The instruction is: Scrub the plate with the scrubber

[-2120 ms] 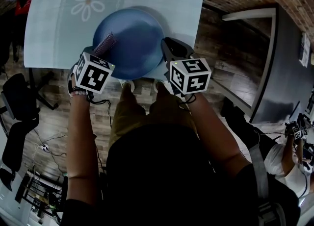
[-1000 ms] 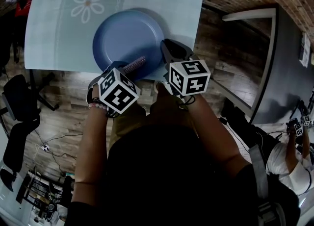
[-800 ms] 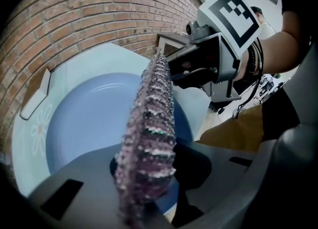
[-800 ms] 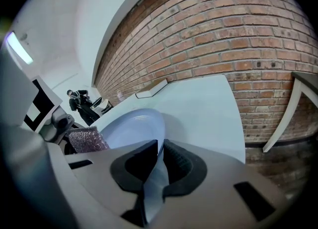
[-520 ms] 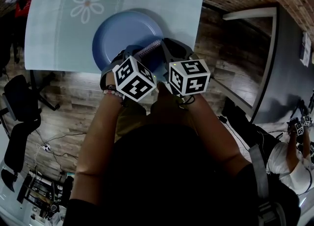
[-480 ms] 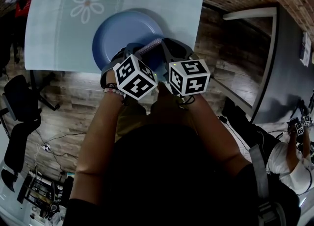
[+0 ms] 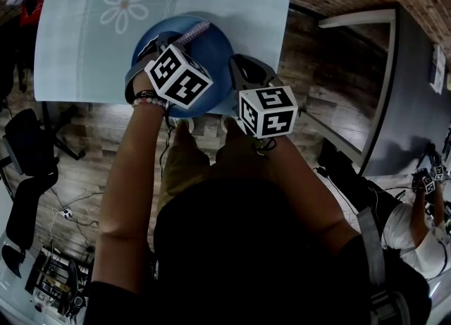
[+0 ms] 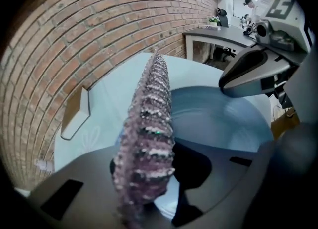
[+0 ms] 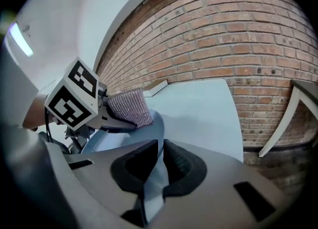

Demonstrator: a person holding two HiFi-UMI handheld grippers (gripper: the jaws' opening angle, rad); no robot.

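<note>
— Left claw [image 7: 169,40] is gripping the scrubber [image 7: 194,32], as I am seeing it in the head view, and it is hovering over the far part of the plate [image 7: 215,56]. Right claw [image 7: 242,68] is sitting at the plate's near right rim.

— Where is the plate lying?

— It is lying on the pale blue cloth [image 7: 84,48], close to the near edge, with the white daisy print [image 7: 127,8] beyond it to the left.

— And the left gripper view?

— I am looking along the jaws there. They are pinching the scrubber's base, and the purple, glittery pad is rising up the middle of the frame. The plate is spreading out beyond it, and the right claw is biting its rim at the right. A tan flat object [image 8: 74,116] is lying on the cloth at the left, near the brick wall [image 8: 99,34].

— Is the scrubber touching the plate?

— I am not seeing that clearly enough in any view, so I cannot tell.

— Right gripper view?

— Its jaws are clamping the plate's blue rim, which is running edge-on between the two black pads [image 9: 181,166]. Left claw is showing at the left, holding the scrubber out over the plate's far side. Brick wall is filling the background.
</note>
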